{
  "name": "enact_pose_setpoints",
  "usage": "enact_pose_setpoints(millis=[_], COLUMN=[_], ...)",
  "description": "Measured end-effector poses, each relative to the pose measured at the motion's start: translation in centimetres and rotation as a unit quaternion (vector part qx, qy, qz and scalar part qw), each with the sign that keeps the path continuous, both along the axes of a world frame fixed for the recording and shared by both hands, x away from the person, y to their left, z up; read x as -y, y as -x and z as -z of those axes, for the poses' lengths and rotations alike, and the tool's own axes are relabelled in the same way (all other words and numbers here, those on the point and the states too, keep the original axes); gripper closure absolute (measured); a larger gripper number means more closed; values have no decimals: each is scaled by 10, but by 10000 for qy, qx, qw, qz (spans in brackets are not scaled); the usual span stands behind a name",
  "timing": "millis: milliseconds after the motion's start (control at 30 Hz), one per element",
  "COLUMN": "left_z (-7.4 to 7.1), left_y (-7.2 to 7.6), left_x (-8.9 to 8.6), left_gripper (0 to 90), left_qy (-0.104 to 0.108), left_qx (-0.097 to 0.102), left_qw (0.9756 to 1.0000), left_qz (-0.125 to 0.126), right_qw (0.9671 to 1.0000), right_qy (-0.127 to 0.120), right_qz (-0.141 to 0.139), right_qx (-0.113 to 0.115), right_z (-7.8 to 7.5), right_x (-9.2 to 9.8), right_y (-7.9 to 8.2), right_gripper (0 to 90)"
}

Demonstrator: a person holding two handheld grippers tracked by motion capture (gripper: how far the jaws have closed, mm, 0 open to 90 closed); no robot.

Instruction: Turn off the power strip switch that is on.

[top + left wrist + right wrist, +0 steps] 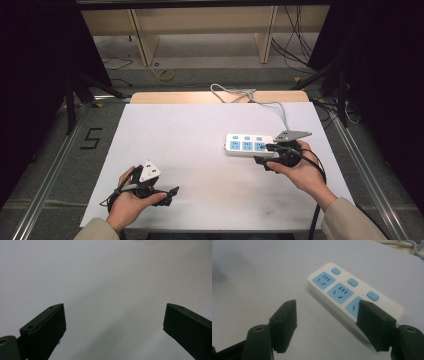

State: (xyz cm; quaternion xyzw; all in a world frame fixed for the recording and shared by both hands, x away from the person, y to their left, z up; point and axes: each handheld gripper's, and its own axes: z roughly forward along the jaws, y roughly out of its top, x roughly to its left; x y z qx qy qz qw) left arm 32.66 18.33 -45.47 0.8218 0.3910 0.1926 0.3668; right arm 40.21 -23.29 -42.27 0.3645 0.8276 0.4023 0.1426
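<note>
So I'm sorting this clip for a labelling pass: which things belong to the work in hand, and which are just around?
In the job:
- power strip, white with blue sockets
- its grey cord
- right gripper, open beside the strip

Just around:
- left gripper, open over bare table
- yellow cable on the floor

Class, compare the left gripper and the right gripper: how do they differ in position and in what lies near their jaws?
The right gripper sits at the end of the white power strip, one jaw over its edge; the left gripper faces bare white table, far from the strip. In the high view, the right gripper is farther up the table than the left gripper. Both are hand-held, open, and grip nothing.
</note>
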Motion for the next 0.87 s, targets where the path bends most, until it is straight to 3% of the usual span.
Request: enact_pose_setpoints(millis=[267,467,867], left_z=[0,-1,-1], left_y=[0,0,-1], left_x=[0,0,0], left_gripper=[38,38,38], left_qy=[-3,-17,-25], left_qx=[-2,11,-17], left_qw=[10000,10000,10000], left_qz=[5,8,21], right_qw=[9994,9998,9990], right_qy=[-292,-171,-339], right_qz=[51,6,119], right_qx=[155,109,251], right_z=[13,23,19], right_x=[16,17,23], right_y=[25,37,47], right_gripper=[328,328,320])
